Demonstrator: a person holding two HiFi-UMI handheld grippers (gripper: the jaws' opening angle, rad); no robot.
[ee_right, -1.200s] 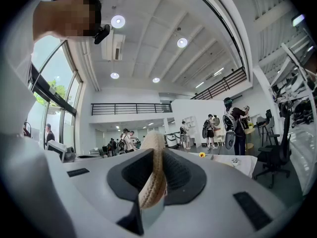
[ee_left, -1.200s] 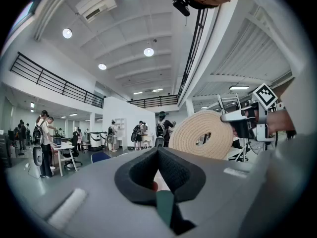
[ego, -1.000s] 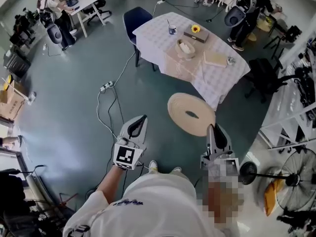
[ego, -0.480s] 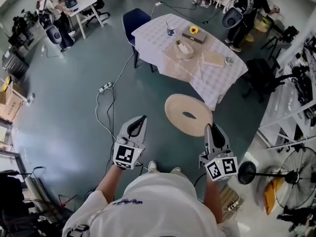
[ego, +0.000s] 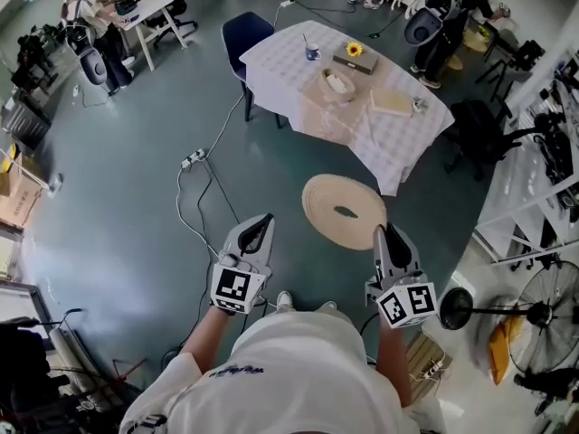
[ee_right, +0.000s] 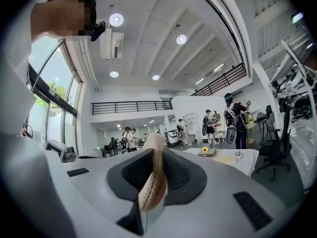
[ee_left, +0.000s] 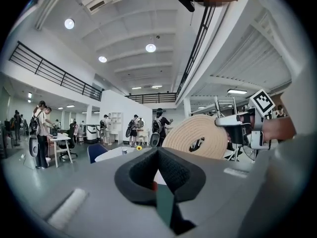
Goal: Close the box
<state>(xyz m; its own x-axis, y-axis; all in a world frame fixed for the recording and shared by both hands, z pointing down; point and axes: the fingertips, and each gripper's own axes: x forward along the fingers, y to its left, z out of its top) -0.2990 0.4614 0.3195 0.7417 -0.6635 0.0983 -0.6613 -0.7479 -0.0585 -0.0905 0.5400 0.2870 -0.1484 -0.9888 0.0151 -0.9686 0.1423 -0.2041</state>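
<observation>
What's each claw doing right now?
Left claw: closed, empty.
Right claw: closed on the woven disc, at its edge.

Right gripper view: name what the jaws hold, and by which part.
The right gripper grips the round woven disc by its rim, edge-on between the jaws. The left gripper holds nothing.

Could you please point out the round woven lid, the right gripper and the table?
round woven lid (ego: 318, 206): head view, left side of its woven ring.
right gripper (ego: 384, 238): head view, between its fingertips, at the lid's rim.
table (ego: 276, 61): head view, bare white cloth near its left corner.
</observation>
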